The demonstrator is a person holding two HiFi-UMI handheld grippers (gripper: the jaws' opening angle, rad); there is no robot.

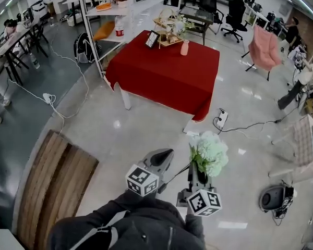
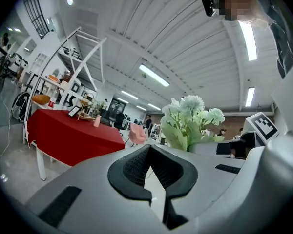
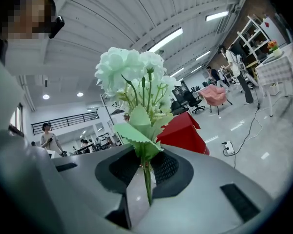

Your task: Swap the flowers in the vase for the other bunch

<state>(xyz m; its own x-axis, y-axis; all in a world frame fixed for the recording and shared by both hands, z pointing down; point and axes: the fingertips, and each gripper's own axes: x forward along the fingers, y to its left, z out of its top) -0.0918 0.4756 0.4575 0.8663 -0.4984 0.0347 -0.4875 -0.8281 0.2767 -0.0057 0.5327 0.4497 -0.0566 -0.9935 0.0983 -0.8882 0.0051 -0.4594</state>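
one ruffled pale-green bunch (image 3: pixel 131 71) pinched by its thin stem in the right claw (image 3: pixel 145 182).

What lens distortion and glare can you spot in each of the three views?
Head view: the glossy floor mirrors ceiling lights as white spots; the red table looks bowed. Left gripper view: black corners, curved ceiling beams, a strip light blown out white. Right gripper view: same dark ring; the flowers loom large near the lens.

Head view steeply down, well back from the red table (image 1: pixel 167 72); both gripper views level, same table ahead.
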